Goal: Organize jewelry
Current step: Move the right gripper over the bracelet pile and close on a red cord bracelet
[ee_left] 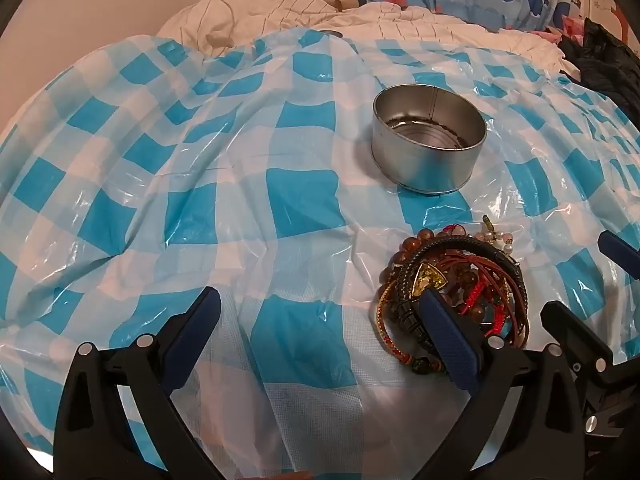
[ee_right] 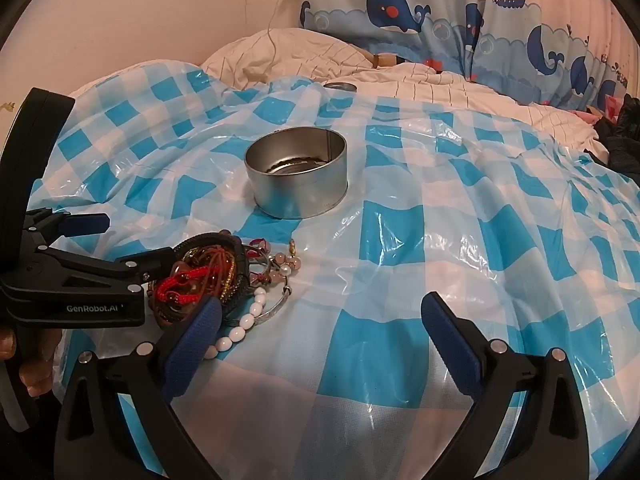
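Observation:
A pile of bracelets and bead strings (ee_left: 456,280) lies on the blue-and-white checked plastic sheet (ee_left: 240,184); it also shows in the right wrist view (ee_right: 216,276). A round metal tin (ee_left: 429,136), open and holding a dark chain, stands behind the pile (ee_right: 297,172). My left gripper (ee_left: 320,320) is open, its right finger (ee_left: 448,336) resting at the pile's near edge. My right gripper (ee_right: 320,328) is open, its left finger (ee_right: 192,344) beside a white bead string (ee_right: 244,320). The left gripper (ee_right: 132,240) reaches into the pile from the left.
White bedding (ee_right: 320,56) and a whale-print curtain (ee_right: 440,16) lie behind the sheet. A small metal lid (ee_right: 340,87) sits at the sheet's far edge. Dark clothing (ee_left: 600,64) lies at the far right. A wall with a cable (ee_right: 276,20) is at the left.

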Demonstrator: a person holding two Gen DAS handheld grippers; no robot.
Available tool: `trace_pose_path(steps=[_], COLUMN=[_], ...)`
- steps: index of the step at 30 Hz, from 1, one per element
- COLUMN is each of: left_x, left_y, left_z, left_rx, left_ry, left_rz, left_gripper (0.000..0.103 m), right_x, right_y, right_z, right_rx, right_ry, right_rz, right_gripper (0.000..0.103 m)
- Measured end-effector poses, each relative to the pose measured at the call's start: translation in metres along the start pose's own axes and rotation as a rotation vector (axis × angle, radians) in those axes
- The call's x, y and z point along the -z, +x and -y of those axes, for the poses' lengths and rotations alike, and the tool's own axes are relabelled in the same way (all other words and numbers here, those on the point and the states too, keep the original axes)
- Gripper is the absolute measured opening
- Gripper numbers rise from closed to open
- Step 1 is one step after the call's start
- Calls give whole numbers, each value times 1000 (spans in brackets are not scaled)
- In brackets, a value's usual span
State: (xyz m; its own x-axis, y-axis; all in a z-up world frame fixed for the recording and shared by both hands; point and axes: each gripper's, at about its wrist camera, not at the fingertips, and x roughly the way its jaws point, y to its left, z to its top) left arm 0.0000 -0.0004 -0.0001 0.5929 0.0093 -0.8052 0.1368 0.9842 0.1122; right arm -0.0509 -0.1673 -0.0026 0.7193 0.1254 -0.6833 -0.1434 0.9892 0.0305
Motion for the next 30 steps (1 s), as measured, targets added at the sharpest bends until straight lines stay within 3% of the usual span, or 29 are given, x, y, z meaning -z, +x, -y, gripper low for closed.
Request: trace_pose_path(steps=[16, 23, 30], left_x=[0, 4, 5], left_y=[0, 9, 5], left_z=[-1, -23, -31], left_rx=[10, 60, 67], left_ry=[-3, -83, -95], left_rz=[-4, -64, -46], left_gripper=[95, 95, 95], right_x=[0, 0, -3], right_y=[0, 0, -3], right_z=[0, -4, -4], right_rx=[-5, -22, -28], right_ry=[-2, -11, -11], right_rz=[3, 5, 9], right_gripper=[96, 96, 96])
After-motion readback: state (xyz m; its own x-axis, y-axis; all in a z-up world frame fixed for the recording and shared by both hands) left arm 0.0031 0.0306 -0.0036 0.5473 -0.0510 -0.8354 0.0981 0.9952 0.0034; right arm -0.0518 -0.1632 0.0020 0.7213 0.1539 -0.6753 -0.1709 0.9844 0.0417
